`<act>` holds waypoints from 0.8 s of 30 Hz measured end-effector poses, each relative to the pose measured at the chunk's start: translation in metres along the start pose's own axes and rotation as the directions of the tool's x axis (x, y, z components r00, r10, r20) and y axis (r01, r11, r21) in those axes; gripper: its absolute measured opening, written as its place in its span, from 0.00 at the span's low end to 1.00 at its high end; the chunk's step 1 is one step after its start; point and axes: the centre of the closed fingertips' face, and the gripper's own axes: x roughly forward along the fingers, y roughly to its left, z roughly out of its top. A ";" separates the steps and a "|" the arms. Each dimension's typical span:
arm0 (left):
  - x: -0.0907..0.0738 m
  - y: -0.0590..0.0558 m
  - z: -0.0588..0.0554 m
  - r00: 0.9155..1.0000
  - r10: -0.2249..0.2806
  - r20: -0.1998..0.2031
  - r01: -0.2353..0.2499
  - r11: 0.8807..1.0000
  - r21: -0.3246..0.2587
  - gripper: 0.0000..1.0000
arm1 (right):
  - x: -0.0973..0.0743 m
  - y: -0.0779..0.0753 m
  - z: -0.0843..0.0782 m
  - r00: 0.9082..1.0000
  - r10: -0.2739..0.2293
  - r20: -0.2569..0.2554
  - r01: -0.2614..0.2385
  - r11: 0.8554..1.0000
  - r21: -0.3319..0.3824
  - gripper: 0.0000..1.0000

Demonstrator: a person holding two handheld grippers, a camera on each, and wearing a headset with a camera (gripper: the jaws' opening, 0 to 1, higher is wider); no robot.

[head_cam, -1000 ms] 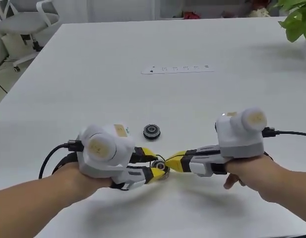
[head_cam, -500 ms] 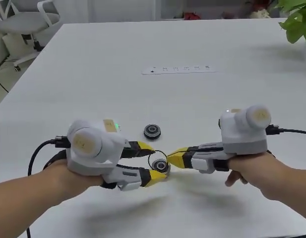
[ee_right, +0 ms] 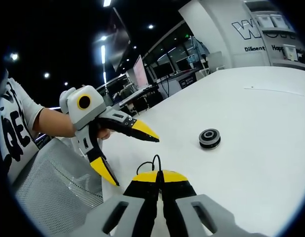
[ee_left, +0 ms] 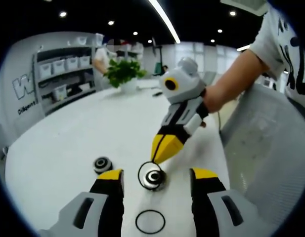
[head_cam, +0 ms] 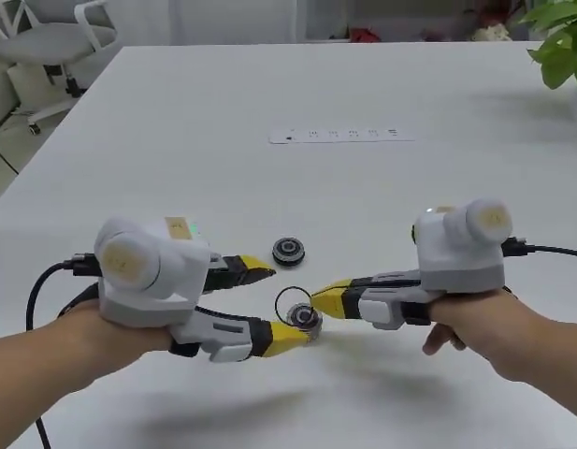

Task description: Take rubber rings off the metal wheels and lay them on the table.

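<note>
A: The fingers (ee_left: pixel 110 183) of the left gripper (ee_left: pixel 157 174), how did they stand?

B: Spread wide, holding nothing. One yellow tip sat on each side of a metal wheel (ee_left: pixel 152 178) on the white desk (ee_left: pixel 68 143). In the left gripper view neither tip touched it.

A: And the right gripper (ee_right: pixel 161 174)?

B: Its fingers were pressed together on a thin black rubber ring (ee_right: pixel 153 163), whose loop stood up from between the tips. The gripper pointed in from the opposite side, facing the left one.

A: Was that ring off the wheel?

B: Hard to say. In the left gripper view the loop ran loosely around the wheel. In the head view it stood mostly above it. It may have been caught on one edge, but I could not tell.

A: Anything nearer than that?

B: A second ring (ee_left: pixel 150 221) lay flat and free on the desk, low in the left gripper view, between that gripper's two fingers.

A: And farther out?

B: Another wheel (head_cam: pixel 288 250), dark-rimmed, rested alone on the desk, near the left gripper's upper finger but apart from it. Well beyond lay a white power strip (head_cam: pixel 341 135). At the far corners were a green plant (head_cam: pixel 557 42) and a white chair (head_cam: pixel 45 37).
</note>
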 end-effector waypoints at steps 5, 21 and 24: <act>-0.004 0.000 0.001 1.000 -0.003 0.006 0.003 1.000 -0.004 0.60 | 0.002 0.006 0.002 1.000 0.010 -0.002 -0.010 1.000 0.001 0.00; -0.023 -0.004 -0.001 1.000 -0.002 0.021 0.002 1.000 -0.010 0.78 | 0.012 0.018 0.008 0.998 0.055 -0.003 -0.055 0.998 0.011 0.00; -0.028 -0.004 -0.005 1.000 0.000 0.016 0.000 1.000 -0.014 0.78 | 0.014 0.020 0.008 0.998 0.061 -0.006 -0.061 0.998 0.012 0.00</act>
